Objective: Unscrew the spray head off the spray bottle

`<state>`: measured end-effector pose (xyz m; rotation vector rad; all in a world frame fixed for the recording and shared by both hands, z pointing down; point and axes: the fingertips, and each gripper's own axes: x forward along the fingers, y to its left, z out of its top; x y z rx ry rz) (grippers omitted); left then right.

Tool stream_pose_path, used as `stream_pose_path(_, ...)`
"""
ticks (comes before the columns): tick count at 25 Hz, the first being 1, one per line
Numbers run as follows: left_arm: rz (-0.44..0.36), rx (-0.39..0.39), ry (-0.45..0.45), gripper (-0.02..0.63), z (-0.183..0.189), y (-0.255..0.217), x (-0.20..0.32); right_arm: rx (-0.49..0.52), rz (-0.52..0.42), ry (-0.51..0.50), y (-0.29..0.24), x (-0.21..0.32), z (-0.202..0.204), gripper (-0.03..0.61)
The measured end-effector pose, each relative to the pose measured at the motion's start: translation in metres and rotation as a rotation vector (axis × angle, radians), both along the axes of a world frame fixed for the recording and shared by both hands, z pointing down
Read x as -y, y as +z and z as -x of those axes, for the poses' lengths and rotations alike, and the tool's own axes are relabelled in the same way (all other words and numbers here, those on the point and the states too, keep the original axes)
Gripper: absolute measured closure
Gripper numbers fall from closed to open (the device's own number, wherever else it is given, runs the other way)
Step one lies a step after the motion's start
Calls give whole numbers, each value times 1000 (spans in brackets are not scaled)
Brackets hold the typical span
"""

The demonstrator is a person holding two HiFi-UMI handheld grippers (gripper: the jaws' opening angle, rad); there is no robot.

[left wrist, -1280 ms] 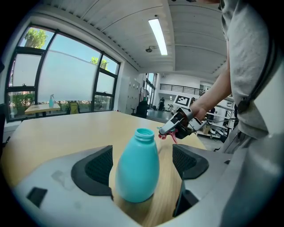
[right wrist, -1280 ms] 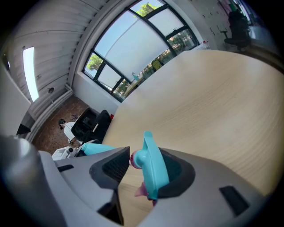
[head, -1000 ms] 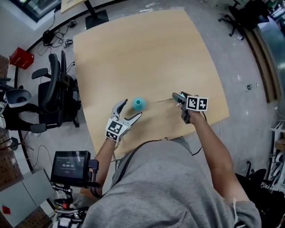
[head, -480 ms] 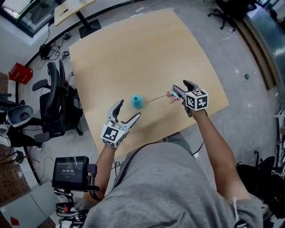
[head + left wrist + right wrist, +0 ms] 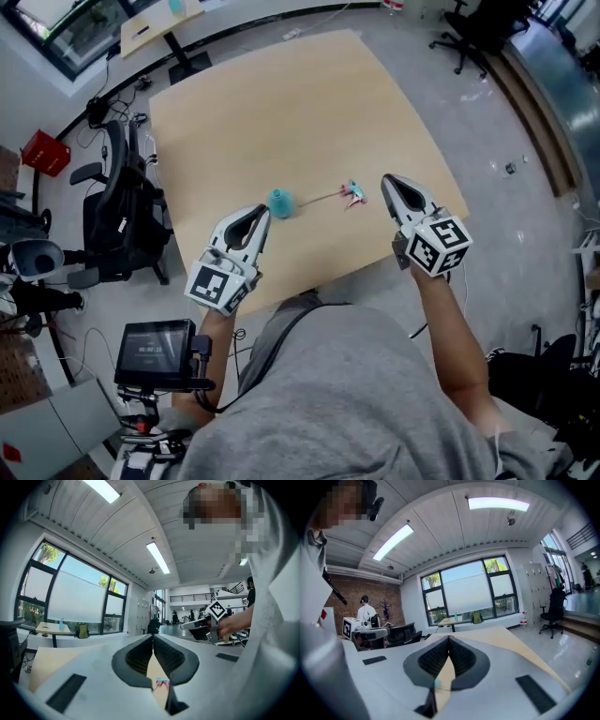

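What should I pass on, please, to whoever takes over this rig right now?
Left gripper: fingers have just been closing, now shut, nothing between them.
Right gripper: likewise just closed, empty.
Bottle: upright on the table, nearer the left gripper.
Spray head: lying on the table to the bottle's right, tube pointing at the bottle; whether the tube's end is clear of the bottle cannot be told.
Done: head unscrewed and off.
Left: probably nothing; check the tube.
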<state>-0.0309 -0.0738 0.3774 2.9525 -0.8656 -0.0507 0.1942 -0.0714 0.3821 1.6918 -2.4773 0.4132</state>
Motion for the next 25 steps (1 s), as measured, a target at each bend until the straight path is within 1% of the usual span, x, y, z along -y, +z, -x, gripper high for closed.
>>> stream_pose_path(1, 7, 2, 0, 608, -4, -8, -9, -5, -28, -8, -15, -17, -1, 572)
stream_pose_path(3, 26, -8, 3, 609, -13, -21, -27, -33, -92, -38, -40, -51, -1, 572)
stream_pose_path(5, 50, -27, 10, 609, -20, -28, -52, -64, -135, -74, -55, -88, 5, 572)
stream_pose_path(8, 69, -43, 35, 609, -29, -25, -103, -90, -166, -103, -63, -153, 14, 572)
stream_pose_path(12, 67, -22, 64, 609, -52, -26, -168, -91, -208, -94, -74, -234, 5, 572)
stream_pose_path(16, 86, -5, 85, 609, -61, -28, -235, -87, -210, -87, -76, -306, 0, 574)
stream_pose_path(20, 106, 25, 112, 609, -58, -38, -276, -74, -203, -97, -80, -347, 5, 574)
stream_pose_path(23, 84, 55, 105, 609, -48, -45, -296, -71, -204, -111, -85, -363, 11, 574)
stream_pose_path(25, 79, 60, 99, 609, -37, -49, -302, -73, -208, -115, -90, -369, 18, 574)
